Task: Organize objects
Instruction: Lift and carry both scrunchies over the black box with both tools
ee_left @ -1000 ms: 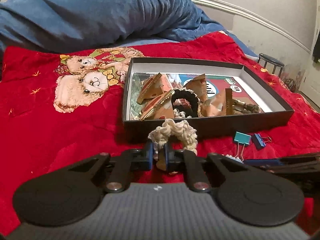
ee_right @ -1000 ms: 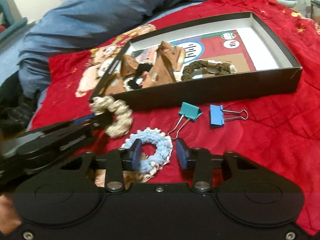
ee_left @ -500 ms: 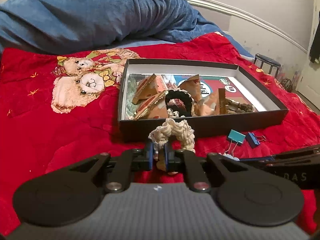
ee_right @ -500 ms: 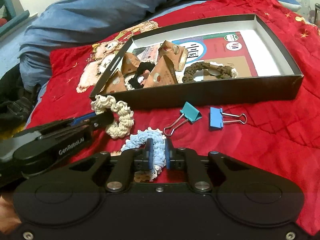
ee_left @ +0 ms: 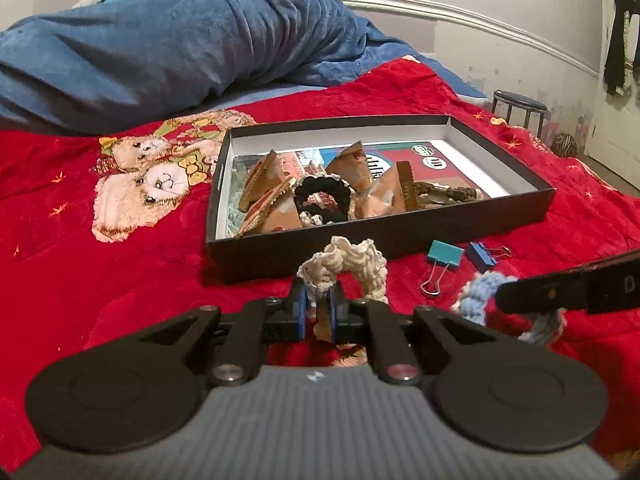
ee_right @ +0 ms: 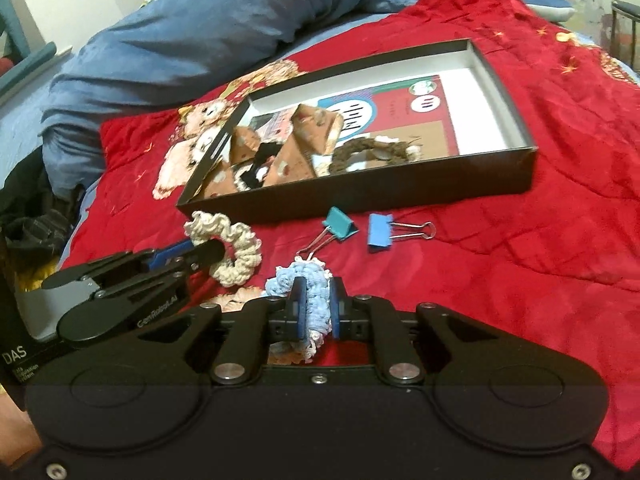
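My left gripper (ee_left: 318,300) is shut on a cream crocheted scrunchie (ee_left: 352,266) and holds it above the red blanket, just in front of the black box (ee_left: 384,236). It also shows in the right wrist view (ee_right: 236,252). My right gripper (ee_right: 316,300) is shut on a light blue crocheted scrunchie (ee_right: 304,280), lifted off the blanket; it shows in the left wrist view (ee_left: 480,288). The box (ee_right: 360,196) holds brown triangular packets (ee_left: 272,184), a black scrunchie (ee_left: 324,196) and a brown scrunchie (ee_right: 360,152).
A teal binder clip (ee_right: 340,224) and a blue binder clip (ee_right: 380,232) lie on the red blanket (ee_right: 520,272) before the box. A blue duvet (ee_left: 180,48) is heaped at the back. A stool (ee_left: 520,108) stands beside the bed at right.
My right gripper closed on the light blue scrunchie and lifted it. Both grippers rose, and the left one carried the cream scrunchie up.
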`<action>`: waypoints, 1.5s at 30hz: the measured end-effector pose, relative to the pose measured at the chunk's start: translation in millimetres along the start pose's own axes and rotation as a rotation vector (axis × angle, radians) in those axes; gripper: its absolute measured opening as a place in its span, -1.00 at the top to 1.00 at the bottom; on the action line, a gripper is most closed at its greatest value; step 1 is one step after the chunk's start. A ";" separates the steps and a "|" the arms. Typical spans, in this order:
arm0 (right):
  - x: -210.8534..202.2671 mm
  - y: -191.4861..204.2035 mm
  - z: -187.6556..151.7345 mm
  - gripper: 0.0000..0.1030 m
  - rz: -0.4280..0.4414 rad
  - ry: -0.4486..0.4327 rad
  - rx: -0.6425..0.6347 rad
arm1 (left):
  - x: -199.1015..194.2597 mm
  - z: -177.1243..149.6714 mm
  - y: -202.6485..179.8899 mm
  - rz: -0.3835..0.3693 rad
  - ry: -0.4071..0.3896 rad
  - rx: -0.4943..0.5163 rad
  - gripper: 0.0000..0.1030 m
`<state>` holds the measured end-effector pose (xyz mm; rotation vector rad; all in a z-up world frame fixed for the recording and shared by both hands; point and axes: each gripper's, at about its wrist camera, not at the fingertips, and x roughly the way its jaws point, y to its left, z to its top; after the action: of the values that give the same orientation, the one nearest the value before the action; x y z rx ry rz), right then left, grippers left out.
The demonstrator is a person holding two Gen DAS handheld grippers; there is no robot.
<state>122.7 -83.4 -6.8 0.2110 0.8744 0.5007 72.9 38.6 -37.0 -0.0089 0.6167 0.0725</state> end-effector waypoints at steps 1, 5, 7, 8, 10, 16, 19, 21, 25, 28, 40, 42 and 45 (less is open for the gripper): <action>-2.8 -2.1 0.5 0.77 -0.001 -0.006 0.006 | 0.5 0.1 0.0 0.000 0.006 -0.006 0.73; -10.6 -9.3 5.6 0.77 -0.002 -0.039 0.034 | 3.3 -0.3 1.0 -0.001 0.021 -0.024 0.73; -14.5 -12.7 8.5 0.77 -0.001 -0.058 0.048 | 4.9 -0.1 1.2 -0.001 0.024 -0.029 0.73; -15.8 -13.9 9.6 0.77 -0.001 -0.066 0.054 | 5.5 0.1 1.2 -0.001 0.025 -0.032 0.73; -19.0 -17.2 11.7 0.77 -0.003 -0.078 0.066 | 6.8 0.1 2.0 -0.002 0.028 -0.035 0.73; -20.9 -22.9 14.0 0.77 -0.012 -0.092 0.092 | 5.1 0.3 1.3 -0.010 0.015 -0.026 0.73; -22.6 -23.4 17.7 0.77 -0.014 -0.103 0.101 | 2.9 0.5 0.4 -0.006 0.001 -0.014 0.73; -25.3 -23.5 22.2 0.77 -0.010 -0.117 0.111 | 1.8 1.8 2.2 -0.019 -0.001 -0.026 0.73; -36.8 -28.7 34.9 0.77 0.003 -0.169 0.147 | -3.8 8.1 8.0 -0.059 -0.036 -0.070 0.73; -49.3 -37.3 45.1 0.77 0.011 -0.226 0.185 | -12.2 15.8 11.1 -0.073 -0.073 -0.088 0.73; -88.9 -6.9 104.2 0.77 -0.157 -0.094 0.010 | -33.5 40.5 11.9 -0.094 -0.166 -0.133 0.73; -86.4 3.0 111.5 0.77 -0.182 -0.088 -0.034 | -36.5 46.5 9.7 -0.094 -0.182 -0.145 0.73; -74.2 24.5 120.4 0.77 -0.223 -0.152 -0.114 | -42.6 53.1 12.9 -0.098 -0.179 -0.192 0.73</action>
<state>168.2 -96.5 128.6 0.0456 0.7088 0.3205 68.0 50.3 31.1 -0.2165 0.4281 0.0374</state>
